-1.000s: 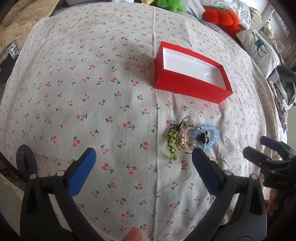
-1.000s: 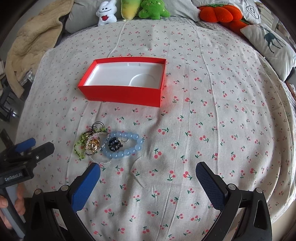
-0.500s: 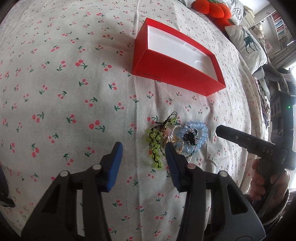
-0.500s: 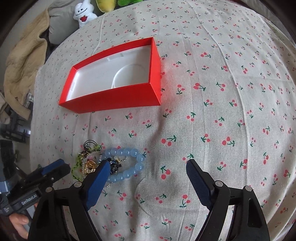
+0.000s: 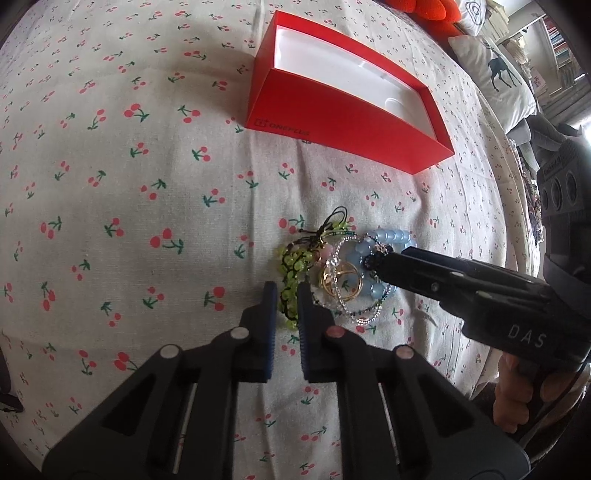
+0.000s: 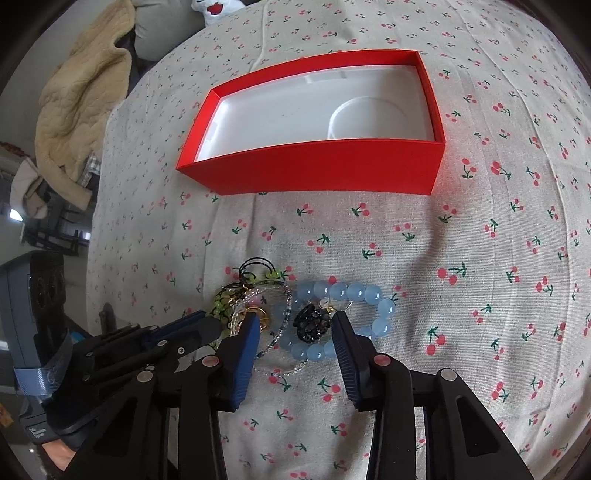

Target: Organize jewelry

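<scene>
A tangle of jewelry lies on the cherry-print bedspread in front of an open red box (image 5: 332,118) (image 6: 314,170) with a white inside. My left gripper (image 5: 286,299) points steeply down with its jaws closing; its pads pinch the green bead bracelet (image 5: 291,266) (image 6: 221,302) at the pile's left end. My right gripper (image 6: 295,325) (image 5: 391,258) straddles a black beaded ornament (image 6: 312,323) and part of the light blue bead bracelet (image 6: 354,291) (image 5: 391,236). Its jaws are closing too, with gaps still showing at both pads. Gold rings (image 5: 341,278) and a clear bead strand (image 5: 365,314) lie between the bracelets.
A deer-print pillow (image 5: 495,74) and an orange plush (image 5: 424,7) lie beyond the box. A beige blanket (image 6: 77,103) hangs at the bed's left edge, and a white plush (image 6: 218,9) sits at the far end. A person's hand (image 5: 517,398) grips the right handle.
Both grippers came down onto the jewelry pile and narrowed from wide open. The left one closed around the green bracelet; the right one moved left over the blue bracelet.
</scene>
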Available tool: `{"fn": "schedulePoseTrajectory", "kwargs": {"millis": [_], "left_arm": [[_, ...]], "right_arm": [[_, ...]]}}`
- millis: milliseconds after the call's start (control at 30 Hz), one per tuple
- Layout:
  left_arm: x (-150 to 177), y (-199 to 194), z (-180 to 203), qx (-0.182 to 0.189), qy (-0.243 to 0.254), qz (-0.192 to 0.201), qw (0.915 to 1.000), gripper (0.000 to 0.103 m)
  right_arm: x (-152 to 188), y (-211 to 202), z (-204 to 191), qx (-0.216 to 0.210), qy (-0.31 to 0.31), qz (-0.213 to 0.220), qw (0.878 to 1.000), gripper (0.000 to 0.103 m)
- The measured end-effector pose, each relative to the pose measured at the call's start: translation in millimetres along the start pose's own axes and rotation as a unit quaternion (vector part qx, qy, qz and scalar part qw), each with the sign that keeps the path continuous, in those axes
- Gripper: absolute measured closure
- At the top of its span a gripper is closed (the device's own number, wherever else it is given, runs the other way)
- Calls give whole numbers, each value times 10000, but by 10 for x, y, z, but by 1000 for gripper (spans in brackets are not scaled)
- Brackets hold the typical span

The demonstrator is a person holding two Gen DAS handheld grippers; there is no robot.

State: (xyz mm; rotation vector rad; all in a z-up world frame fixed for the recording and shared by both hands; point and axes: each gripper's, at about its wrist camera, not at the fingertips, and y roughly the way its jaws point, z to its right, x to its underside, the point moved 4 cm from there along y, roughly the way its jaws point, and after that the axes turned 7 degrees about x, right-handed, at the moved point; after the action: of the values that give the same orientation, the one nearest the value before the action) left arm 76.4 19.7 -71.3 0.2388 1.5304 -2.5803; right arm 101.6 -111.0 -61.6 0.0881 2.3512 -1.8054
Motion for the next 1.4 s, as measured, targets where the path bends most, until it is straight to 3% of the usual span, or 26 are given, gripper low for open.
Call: {"fn": "schedulePoseTrajectory", "kwargs": {"millis": [67, 267, 467, 733, 867, 967, 1200, 1400], "left_arm": [[6, -10, -7, -5, -1, 22, 10000, 91], [21, -65, -15, -53, 51, 101, 9999, 91], [2, -218, -2, 7, 79, 305, 9995, 96], [-10, -425, 18, 98, 97, 592, 9982, 96], [-9, -524, 34, 108, 105, 761, 9970, 96], [-2, -569, 41, 51, 150, 849, 9963, 96], [54, -449, -10, -86, 112, 680, 9976, 96], [83, -385, 16, -130, 171, 597, 9980, 96]], "right_arm": [[0, 34, -18, 12, 23, -38, 10000, 77], [3, 38, -64, 136, -94, 35, 9999, 93], [26, -77, -84, 127, -210, 215, 9995, 98], [52, -279, -108, -75, -226, 462, 9986, 99], [91, -220, -31, -287, 62, 186, 9994, 95], [125, -138, 13, -474, 307, -77, 9984, 86], [192, -5, 52, -521, 645, -340, 9960, 80], [173, 100, 52, -365, 723, -315, 9962, 80]]}}
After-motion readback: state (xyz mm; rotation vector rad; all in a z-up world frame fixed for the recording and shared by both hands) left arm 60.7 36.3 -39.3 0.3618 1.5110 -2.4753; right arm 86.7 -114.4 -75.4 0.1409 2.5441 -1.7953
